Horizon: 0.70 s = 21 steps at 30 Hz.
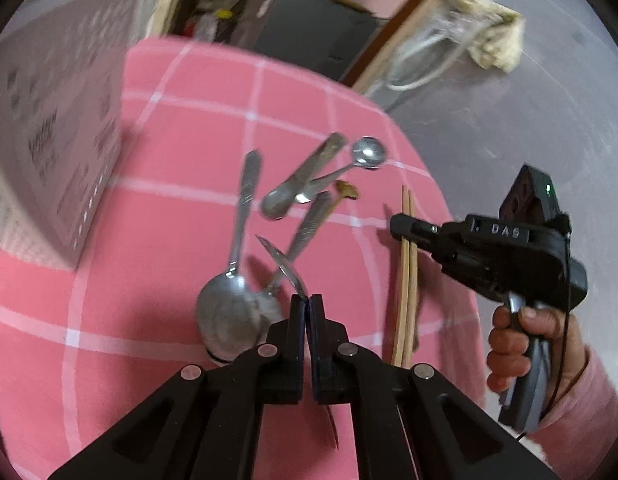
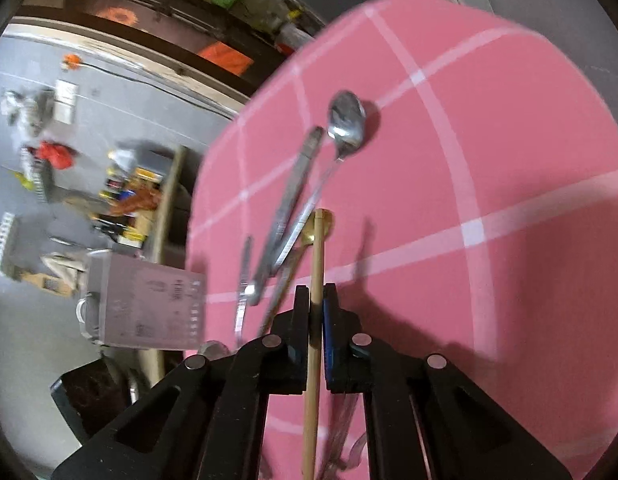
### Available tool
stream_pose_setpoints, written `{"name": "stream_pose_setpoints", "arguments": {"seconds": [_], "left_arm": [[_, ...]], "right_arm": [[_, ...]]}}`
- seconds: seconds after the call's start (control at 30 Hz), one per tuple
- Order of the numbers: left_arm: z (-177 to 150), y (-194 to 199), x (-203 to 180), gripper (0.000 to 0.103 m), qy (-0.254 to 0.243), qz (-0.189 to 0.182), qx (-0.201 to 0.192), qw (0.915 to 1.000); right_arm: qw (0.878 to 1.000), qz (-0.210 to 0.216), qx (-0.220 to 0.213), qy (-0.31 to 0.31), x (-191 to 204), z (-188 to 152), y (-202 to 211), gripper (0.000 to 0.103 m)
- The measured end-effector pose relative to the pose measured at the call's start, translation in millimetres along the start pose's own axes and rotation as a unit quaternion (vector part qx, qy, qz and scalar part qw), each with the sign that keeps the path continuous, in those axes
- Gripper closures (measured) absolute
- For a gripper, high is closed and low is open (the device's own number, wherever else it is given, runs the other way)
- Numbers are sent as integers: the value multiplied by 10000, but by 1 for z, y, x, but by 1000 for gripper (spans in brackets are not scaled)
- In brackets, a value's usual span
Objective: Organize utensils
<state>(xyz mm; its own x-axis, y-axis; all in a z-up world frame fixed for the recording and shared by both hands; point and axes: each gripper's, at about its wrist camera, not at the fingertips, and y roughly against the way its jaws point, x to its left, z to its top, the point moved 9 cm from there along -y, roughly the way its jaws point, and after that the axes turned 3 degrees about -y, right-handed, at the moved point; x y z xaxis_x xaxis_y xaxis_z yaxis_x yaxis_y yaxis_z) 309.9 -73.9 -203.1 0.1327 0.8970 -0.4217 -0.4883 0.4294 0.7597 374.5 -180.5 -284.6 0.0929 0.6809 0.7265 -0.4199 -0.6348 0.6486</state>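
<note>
Ideally the right claw [image 2: 317,300], pinching the pale wooden chopsticks [image 1: 407,264], lifts them level (the left claw [image 1: 307,304] grips a thin steel utensil [image 1: 283,266]) clear of the spoons.

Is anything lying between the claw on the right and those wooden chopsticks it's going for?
Nothing visible does. The right claw is already shut on the chopsticks, which run straight between its fingers. The metal spoons lie off to one side on the pink cloth, apart from the chopsticks.
</note>
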Motion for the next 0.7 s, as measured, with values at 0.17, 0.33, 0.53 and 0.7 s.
{"name": "stream_pose_setpoints", "arguments": {"seconds": [0.17, 0.33, 0.53, 0.7], "left_arm": [[-3, 13, -17, 100, -336, -91, -122, 9993], [2, 32, -25, 100, -361, -204, -346, 9985], [16, 64, -31, 100, -582, -255, -708, 9955], [31, 93, -37, 100, -772, -290, -974, 9918]], "right_arm": [[9985, 82, -291, 462, 19, -8, 32, 97], [9969, 171, -480, 596, 34, -16, 55, 97], [9917, 160, -851, 950, 52, -24, 88, 98], [9840, 280, -1316, 1169, 84, -16, 121, 97]]}}
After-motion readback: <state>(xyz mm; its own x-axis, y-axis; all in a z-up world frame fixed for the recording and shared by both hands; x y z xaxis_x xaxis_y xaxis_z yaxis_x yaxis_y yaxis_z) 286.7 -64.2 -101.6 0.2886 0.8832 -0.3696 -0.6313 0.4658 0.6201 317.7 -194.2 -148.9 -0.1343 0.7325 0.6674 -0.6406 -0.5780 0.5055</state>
